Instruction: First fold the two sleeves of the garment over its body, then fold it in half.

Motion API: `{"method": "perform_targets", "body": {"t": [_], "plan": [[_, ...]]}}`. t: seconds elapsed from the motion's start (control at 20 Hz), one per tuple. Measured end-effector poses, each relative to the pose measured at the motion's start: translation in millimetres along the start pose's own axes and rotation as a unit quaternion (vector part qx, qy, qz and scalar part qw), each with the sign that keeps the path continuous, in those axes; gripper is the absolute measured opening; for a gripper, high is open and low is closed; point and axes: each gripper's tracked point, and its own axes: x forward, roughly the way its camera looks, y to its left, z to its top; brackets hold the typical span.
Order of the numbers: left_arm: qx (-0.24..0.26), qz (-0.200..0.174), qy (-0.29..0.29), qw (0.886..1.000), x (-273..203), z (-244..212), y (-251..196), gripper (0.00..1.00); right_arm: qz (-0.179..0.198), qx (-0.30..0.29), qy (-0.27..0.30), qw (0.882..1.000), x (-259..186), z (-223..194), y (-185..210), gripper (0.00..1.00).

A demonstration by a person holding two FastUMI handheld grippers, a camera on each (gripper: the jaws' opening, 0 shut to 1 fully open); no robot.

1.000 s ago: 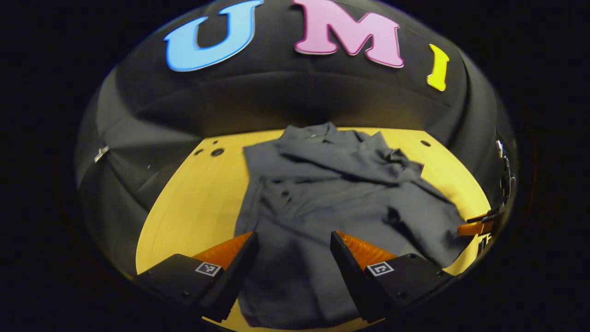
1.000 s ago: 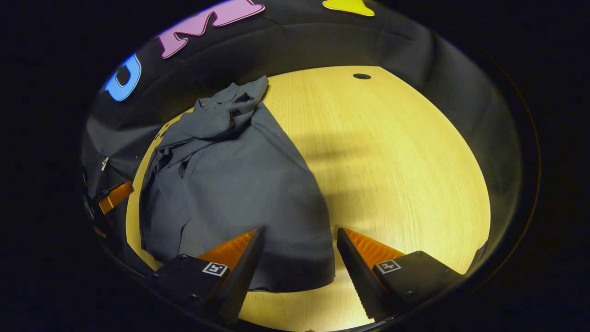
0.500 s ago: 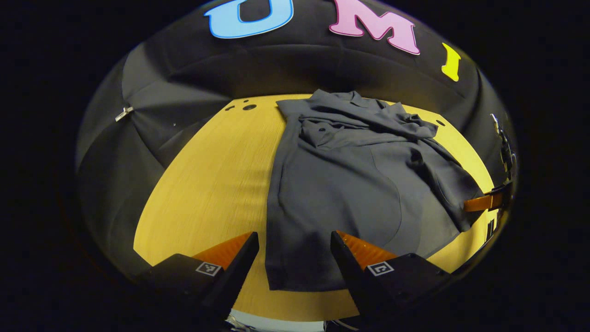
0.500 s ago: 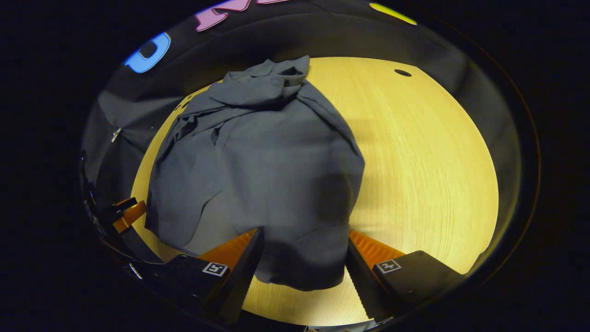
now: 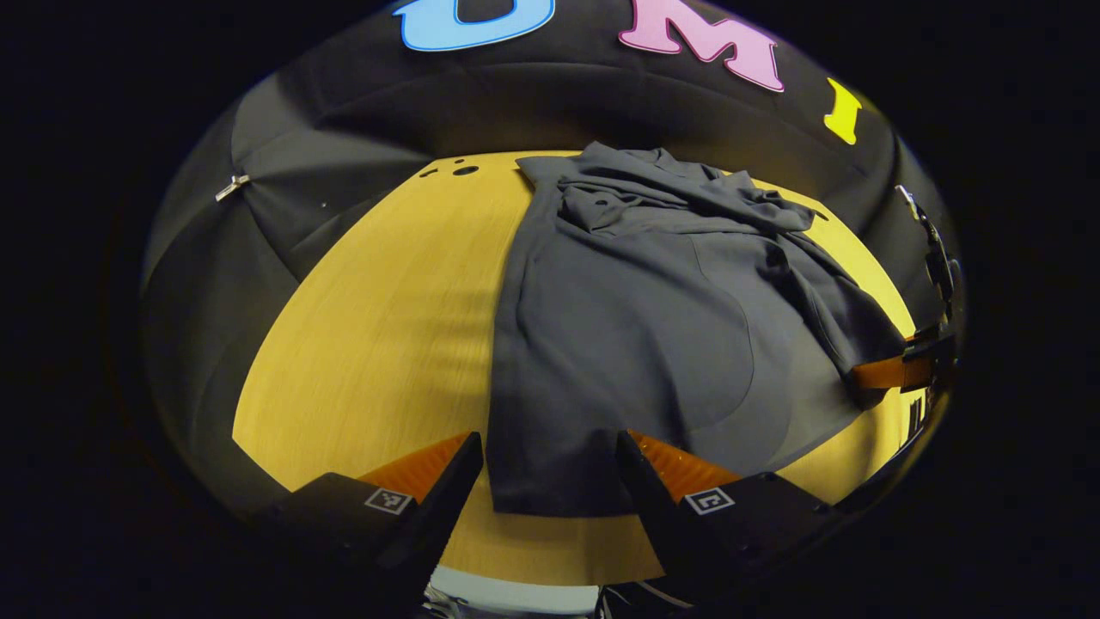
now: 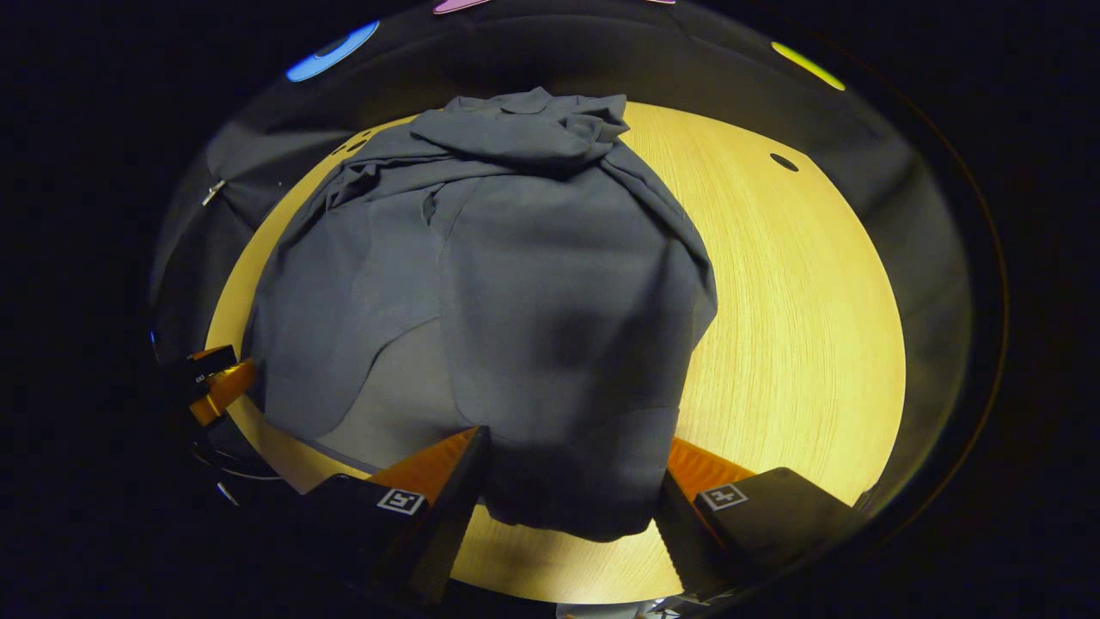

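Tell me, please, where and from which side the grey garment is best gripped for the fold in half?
Probably at the near hem of the garment, one bottom corner per gripper, coming in low from the table's near edge. The hem lies flat towards both grippers, with each open gripper already straddling a corner; the far end is bunched.

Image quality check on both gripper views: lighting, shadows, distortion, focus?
Left gripper view: warm light, wooden table bright, its edges bowed by the fisheye; dark grey shirt sharp, folds readable. Right gripper view: soft shadow on the shirt near the right gripper; faint shadow bands on the table; the shirt bulges with distortion; no glare.
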Motion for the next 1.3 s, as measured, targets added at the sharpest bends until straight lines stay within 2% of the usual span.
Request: {"method": "perform_targets", "body": {"t": [0.15,0.3,0.4,0.45,0.55,0.6,0.65,0.7,0.75,0.8,0.85,0.9,0.95,1.1,1.3], "plan": [[0.001,0.006,0.016,1.000,7,-9,-3,0.99,-0.007,0.008,0.005,1.000,1,2,0,0.99],[-0.039,0.008,0.020,0.999,6,-9,-4,0.98,-0.010,0.015,0.013,1.000,2,1,-1,0.99],[-0.031,0.010,0.025,0.999,12,-4,-7,0.98,-0.008,0.017,0.019,1.000,2,0,2,0.96],[-0.029,0.007,0.031,0.999,12,-5,-9,0.97,-0.004,0.021,0.019,1.000,3,1,6,0.74],[-0.024,0.000,0.040,0.999,12,-3,-13,0.92,-0.005,0.013,0.022,1.000,4,2,9,0.47],[-0.023,-0.004,0.044,0.999,12,-1,-18,0.88,0.004,0.013,0.024,1.000,3,3,14,0.54],[-0.025,-0.008,0.048,0.999,13,-1,-21,0.78,0.007,0.016,0.026,1.000,5,3,15,0.43],[-0.028,-0.010,0.048,0.998,14,1,-26,0.65,0.013,0.023,0.028,0.999,4,4,17,0.38],[-0.030,-0.014,0.046,0.998,15,4,-31,0.51,0.022,0.028,0.029,0.999,6,4,21,0.22],[-0.031,-0.017,0.043,0.998,16,6,-36,0.38,0.034,0.024,0.034,0.999,4,4,22,0.21],[-0.030,-0.022,0.038,0.999,17,8,-41,0.19,0.043,0.024,0.035,0.998,5,4,24,0.14],[-0.028,-0.032,0.033,0.999,18,10,-48,0.19,0.051,0.025,0.032,0.998,5,4,24,0.12],[-0.021,-0.052,0.028,0.998,18,13,-55,0.07,0.059,0.023,0.029,0.998,4,4,24,0.10],[-0.043,-0.068,0.025,0.996,12,23,-57,0.06,0.072,0.013,0.010,0.997,-2,10,23,0.10],[-0.057,-0.088,-0.009,0.994,-6,51,-68,0.06,0.072,0.021,-0.031,0.997,-13,25,20,0.10]]}}
